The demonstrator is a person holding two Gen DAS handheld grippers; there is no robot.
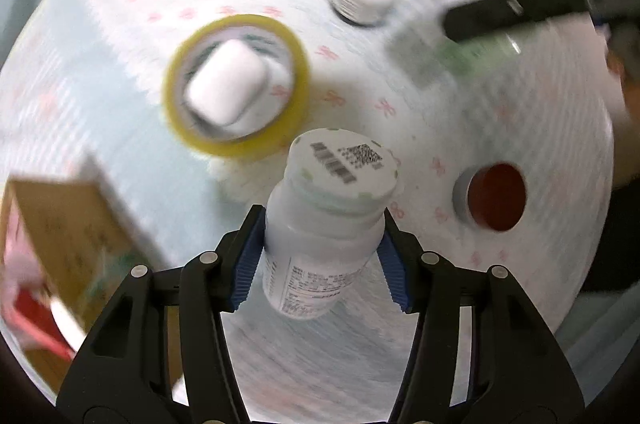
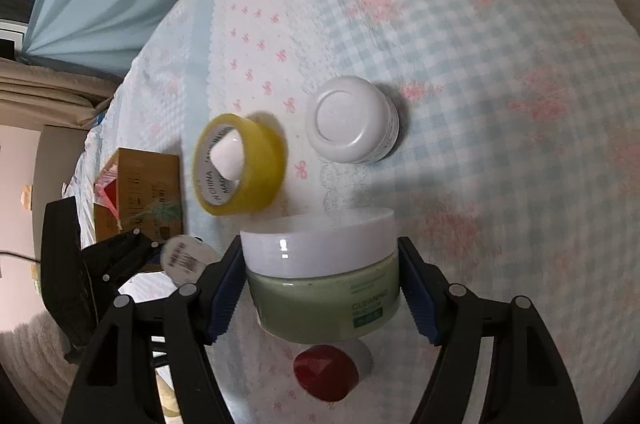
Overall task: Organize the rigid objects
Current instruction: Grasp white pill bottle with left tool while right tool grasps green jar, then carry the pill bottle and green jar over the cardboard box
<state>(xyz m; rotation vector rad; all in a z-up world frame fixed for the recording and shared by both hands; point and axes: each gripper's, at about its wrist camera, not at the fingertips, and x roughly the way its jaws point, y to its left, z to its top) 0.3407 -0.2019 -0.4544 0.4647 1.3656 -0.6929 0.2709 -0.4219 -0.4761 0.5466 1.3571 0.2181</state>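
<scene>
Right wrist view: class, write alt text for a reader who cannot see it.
The right gripper clamps a green cream jar with a white lid above a checked tablecloth. Beyond lie a yellow tape roll and a white jar.

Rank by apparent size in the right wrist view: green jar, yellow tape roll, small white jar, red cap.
1. green jar, held in the right tool, so nearness inflates it
2. yellow tape roll and small white jar: look alike, unranked
3. red cap, partly hidden under the jar
</scene>
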